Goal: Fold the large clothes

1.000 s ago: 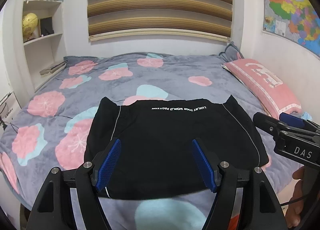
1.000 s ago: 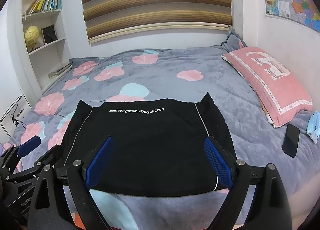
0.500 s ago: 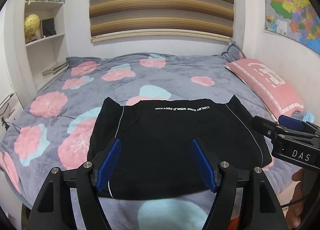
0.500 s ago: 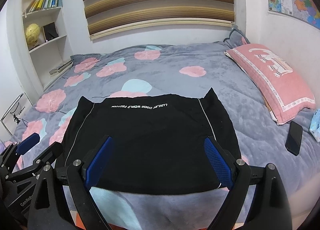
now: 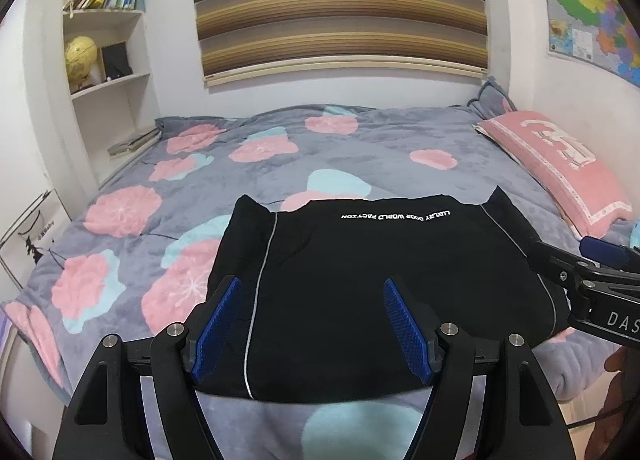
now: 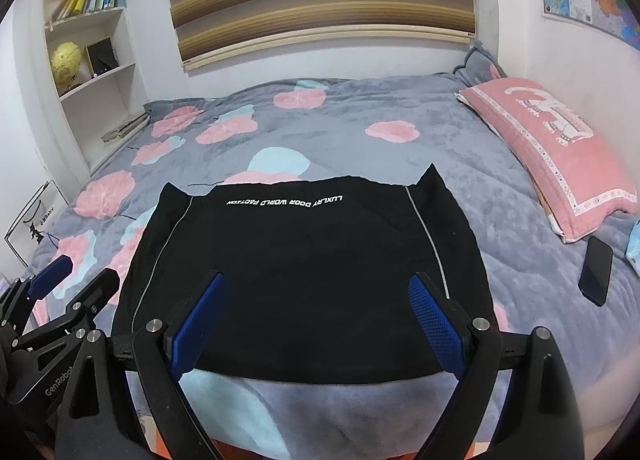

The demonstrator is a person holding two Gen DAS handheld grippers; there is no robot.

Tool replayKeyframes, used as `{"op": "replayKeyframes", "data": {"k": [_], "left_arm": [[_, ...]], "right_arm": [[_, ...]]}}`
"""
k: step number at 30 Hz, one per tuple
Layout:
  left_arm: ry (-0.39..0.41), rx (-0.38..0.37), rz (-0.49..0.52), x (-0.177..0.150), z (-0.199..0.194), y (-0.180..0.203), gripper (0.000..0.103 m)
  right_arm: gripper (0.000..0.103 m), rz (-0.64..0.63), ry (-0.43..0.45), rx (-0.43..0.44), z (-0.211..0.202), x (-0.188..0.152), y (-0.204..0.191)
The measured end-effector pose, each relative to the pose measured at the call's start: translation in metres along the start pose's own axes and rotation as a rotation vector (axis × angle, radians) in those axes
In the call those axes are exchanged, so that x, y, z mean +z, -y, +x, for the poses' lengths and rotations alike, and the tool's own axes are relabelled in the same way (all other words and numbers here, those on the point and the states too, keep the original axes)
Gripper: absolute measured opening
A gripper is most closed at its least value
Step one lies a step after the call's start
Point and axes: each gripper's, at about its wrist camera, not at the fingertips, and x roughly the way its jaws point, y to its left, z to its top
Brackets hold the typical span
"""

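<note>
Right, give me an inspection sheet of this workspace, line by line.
Surface: bed with a grey blanket patterned with pink and blue flowers.
Job's things: black garment lies flat near the bed's front edge, white lettering along its far edge.
Clutter: dark phone on the blanket beside the pink pillow.
Grippers: left claw and right claw both open, poised over the garment's near edge, holding nothing.
Cables: a thin dark cable at the left view's lower right.
Surroundings: bookshelf with a yellow globe, striped blind, wall map.
</note>
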Motion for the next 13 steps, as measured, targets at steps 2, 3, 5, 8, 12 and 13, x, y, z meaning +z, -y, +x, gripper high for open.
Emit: {"op": "replayKeyframes", "data": {"k": [2,3,5,8,12,13], "left_arm": [[0.004,0.011,-0.002,0.0,0.0,0.001,0.074],[0.005,0.014,-0.003,0.0,0.001,0.0,0.074],[-0.012,0.006,-0.008,0.001,0.005,0.0,0.074],[-0.028,-0.008,0.004,0.0,0.011,0.002,0.074],[-0.003,-0.059,-0.005,-0.001,0.014,-0.002,0.074],[0.009,-0.059,-0.003,-0.002,0.013,-0.001,0.074]], "right_arm": [[0.093,-0.005,-0.001,-0.005,0.001,0.0,0.0],[0.093,-0.006,-0.004,-0.003,0.002,0.0,0.001],[0.093,-0.006,-0.008,0.001,0.004,0.0,0.001],[0.093,-0.009,-0.014,0.002,0.007,0.0,0.002],[0.093,-0.013,-0.026,0.003,0.011,0.001,0.003],[0.093,-0.013,-0.028,0.0,0.012,0.0,0.003]]}}
